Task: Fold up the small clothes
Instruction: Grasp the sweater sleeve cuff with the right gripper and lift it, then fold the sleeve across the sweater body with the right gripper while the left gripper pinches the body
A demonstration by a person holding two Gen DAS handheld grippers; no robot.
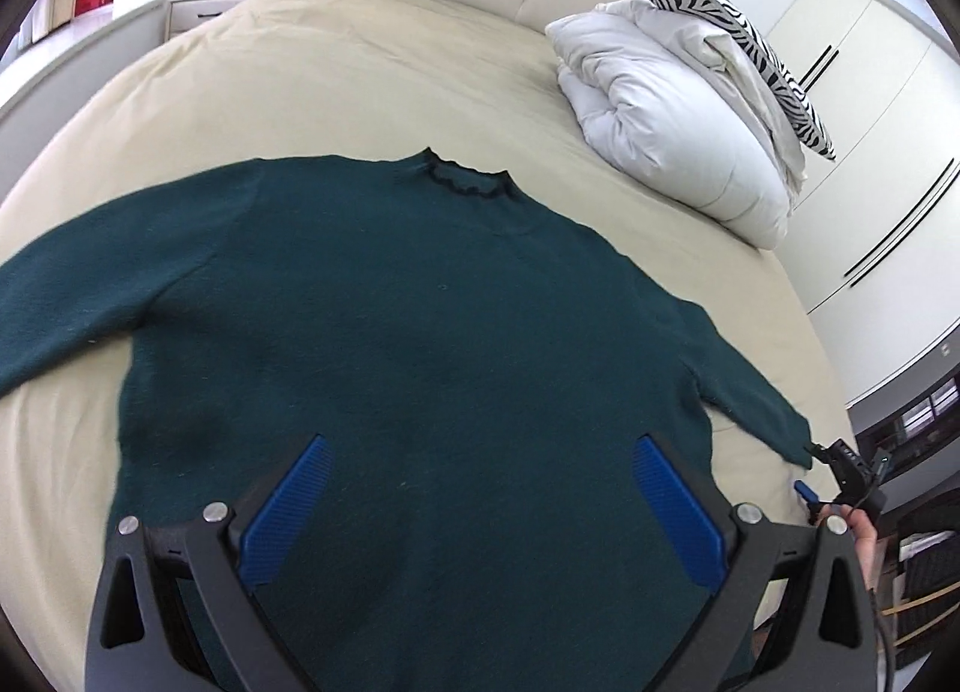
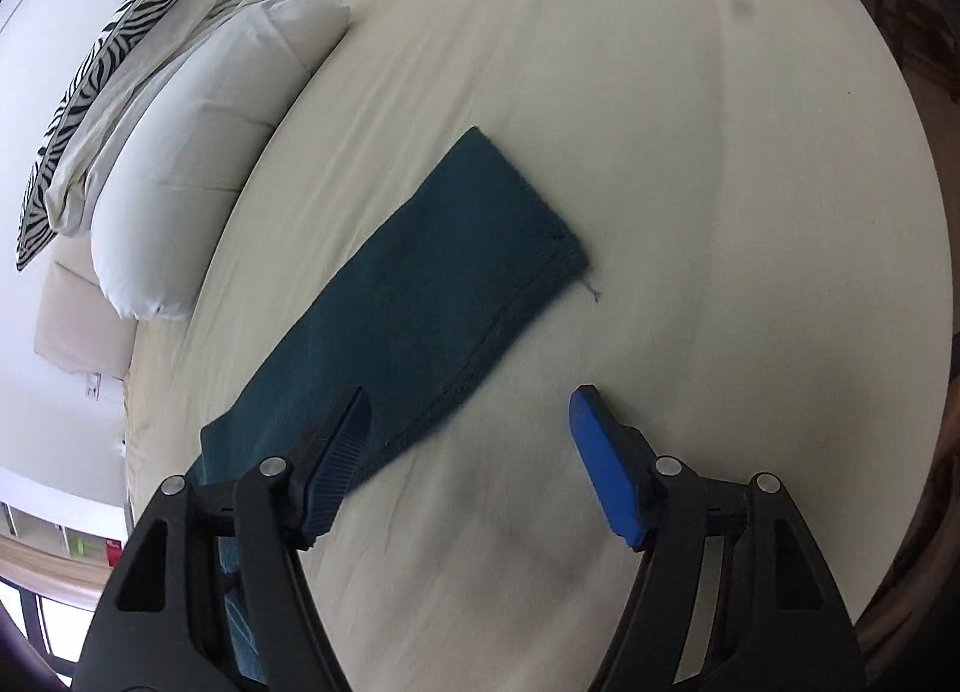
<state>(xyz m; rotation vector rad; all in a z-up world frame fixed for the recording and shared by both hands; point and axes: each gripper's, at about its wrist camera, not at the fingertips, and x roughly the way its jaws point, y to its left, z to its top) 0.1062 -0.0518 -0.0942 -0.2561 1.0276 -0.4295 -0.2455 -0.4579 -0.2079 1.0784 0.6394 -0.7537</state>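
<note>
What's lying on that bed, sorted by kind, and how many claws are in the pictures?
Green sweater: 1
White pillow or folded duvet: 1
Zebra-print cushion: 1
Claws: 2, the left claw and the right claw, both open with nothing between them
Total: 5
</note>
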